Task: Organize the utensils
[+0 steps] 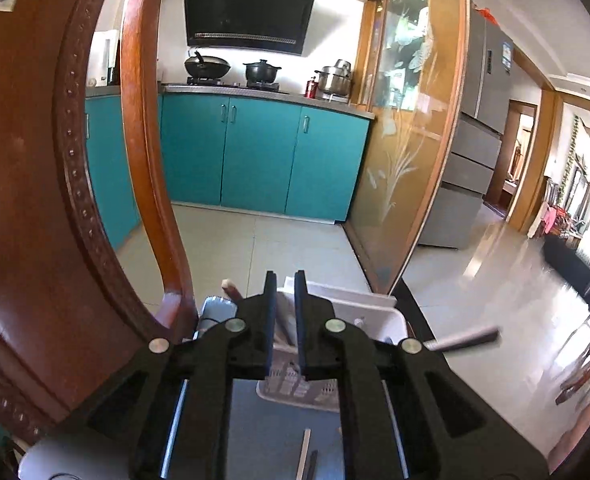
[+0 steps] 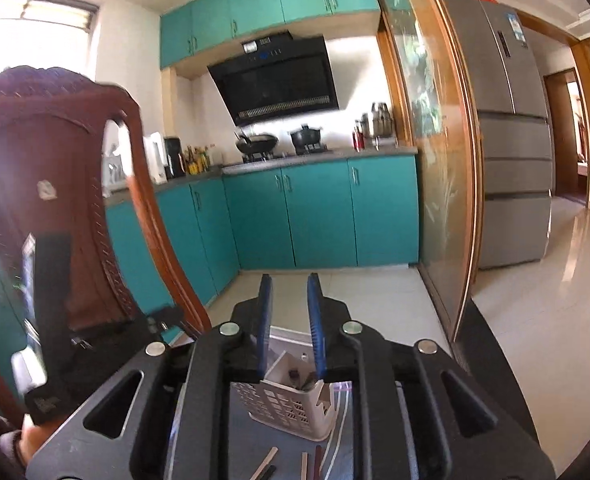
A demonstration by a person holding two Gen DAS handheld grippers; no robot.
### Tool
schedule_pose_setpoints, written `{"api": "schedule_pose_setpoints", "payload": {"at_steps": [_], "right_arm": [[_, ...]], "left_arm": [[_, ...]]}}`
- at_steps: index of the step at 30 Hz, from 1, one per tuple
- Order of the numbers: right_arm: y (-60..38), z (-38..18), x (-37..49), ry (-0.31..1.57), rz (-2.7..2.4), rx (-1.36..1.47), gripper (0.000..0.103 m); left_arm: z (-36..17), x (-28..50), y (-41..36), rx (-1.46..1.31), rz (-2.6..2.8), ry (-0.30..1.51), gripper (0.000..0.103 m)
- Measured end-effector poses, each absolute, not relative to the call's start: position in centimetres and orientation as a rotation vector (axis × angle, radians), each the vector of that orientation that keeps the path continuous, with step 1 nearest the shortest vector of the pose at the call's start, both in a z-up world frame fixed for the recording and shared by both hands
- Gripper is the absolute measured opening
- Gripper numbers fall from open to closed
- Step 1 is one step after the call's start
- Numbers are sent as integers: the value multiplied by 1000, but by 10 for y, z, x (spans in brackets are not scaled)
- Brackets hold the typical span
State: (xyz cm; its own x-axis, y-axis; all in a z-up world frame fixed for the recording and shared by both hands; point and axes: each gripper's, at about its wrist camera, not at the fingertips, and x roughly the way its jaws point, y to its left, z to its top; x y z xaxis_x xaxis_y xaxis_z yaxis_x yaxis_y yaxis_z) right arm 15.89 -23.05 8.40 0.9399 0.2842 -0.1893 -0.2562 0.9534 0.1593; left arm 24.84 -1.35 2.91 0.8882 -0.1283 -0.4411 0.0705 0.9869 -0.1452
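Observation:
A white slotted caddy (image 1: 379, 320) stands on the blue-grey table (image 1: 255, 420) just ahead of my left gripper (image 1: 285, 300). Its jaws stand a narrow gap apart above the caddy's mouth, with only the pale inside of the caddy showing between them. In the right wrist view the same caddy (image 2: 291, 404) holds a few dark utensils (image 2: 300, 379). My right gripper (image 2: 289, 320) hangs above it, its blue pads (image 2: 263, 320) apart with nothing between them. Loose chopsticks (image 2: 269, 460) lie on the table in front of the caddy, and two (image 1: 307, 454) show in the left wrist view.
A carved wooden chair back (image 1: 35, 200) rises close on the left. A metal cup (image 1: 217, 312) with a wood-tipped stick stands beside the caddy. A blurred dark handle (image 1: 467, 338) lies to the right. A person's hand (image 2: 27, 444) holds the other tool. A glass sliding door (image 1: 411, 140) stands beyond the table.

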Motion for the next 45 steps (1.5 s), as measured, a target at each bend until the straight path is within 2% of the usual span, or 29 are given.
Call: {"api": "schedule_pose_setpoints", "payload": {"at_steps": [3,8,11,14,18,24,25,26,28,31,35,37,40,45], "right_arm": [[-246,80,130,179,300,170,32],[-271,19,111,299,229,215,44],[-267,-62,146,652,180,191,45],[-247,-109,165,831,168,87,45],[-219,-137,176,925,182,12,45],[-204,-157,184,986,161,8,44],[-202,-157,183,984,160,9,41],[-202,-157,182,986,170,18,32],[-203,-157,179,998,203,51,21],[-200,-154,176,997,221,47,12],[-196,-151,174,1005,245,76,11],[-197,-150,172,1001,264,115,6],[-200,-140,167,974,301,154,5],[-203,-141,170,992,216,78,5]], "left_arm": [[21,220,-9,-130,-111,449,22],[-27,189,1,-164,-68,552,25],[-78,183,-5,-132,-89,717,27],[-122,179,-8,-117,-109,867,28],[-143,171,-12,-82,-117,931,39],[-141,172,-13,-61,-134,934,46],[-145,165,-11,-59,-137,934,47],[-146,165,-11,-56,-138,938,47],[-148,167,-16,-56,-139,950,47],[-153,169,-19,-59,-144,963,48],[-156,168,-25,-47,-157,971,50],[-157,168,-27,-42,-160,974,51],[-159,168,-29,-41,-164,979,51],[-160,169,-31,-40,-165,984,53]]}}
